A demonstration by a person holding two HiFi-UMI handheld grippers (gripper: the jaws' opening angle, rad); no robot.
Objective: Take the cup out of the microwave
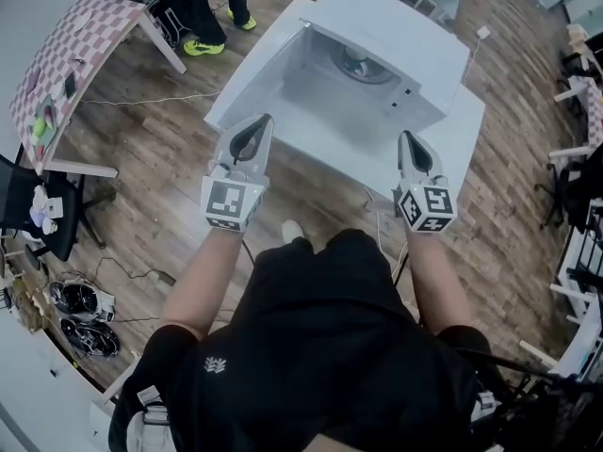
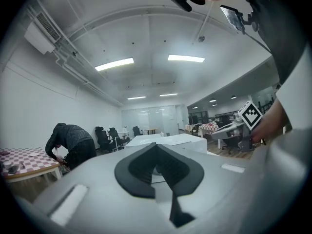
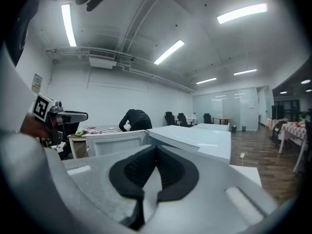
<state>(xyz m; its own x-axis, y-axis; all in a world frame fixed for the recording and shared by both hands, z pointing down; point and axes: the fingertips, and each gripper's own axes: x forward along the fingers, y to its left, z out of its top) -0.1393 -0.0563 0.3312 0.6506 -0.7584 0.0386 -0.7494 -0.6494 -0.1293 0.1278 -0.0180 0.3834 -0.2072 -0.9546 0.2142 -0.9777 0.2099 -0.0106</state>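
Note:
A white microwave (image 1: 396, 36) stands on a white table (image 1: 462, 135) with its door (image 1: 256, 64) swung open to the left. Deep in its cavity lies a round grey shape (image 1: 363, 64); whether it is the cup or the turntable I cannot tell. My left gripper (image 1: 263, 121) hovers in front of the door's lower edge, its jaws shut and empty. My right gripper (image 1: 407, 137) sits by the cavity's right front corner, also shut on nothing. The left gripper view has its closed tips (image 2: 156, 146) aimed at the microwave (image 2: 165, 140); the right gripper view shows closed tips (image 3: 156, 147) before the open door (image 3: 112, 140).
A checkered table (image 1: 66, 55) stands at the far left with a person (image 1: 188, 8) bent over beside it. A cable and plug (image 1: 482, 34) trail off the white table's far right corner. Office chairs and white racks (image 1: 579, 252) line the right side. Wood floor surrounds the table.

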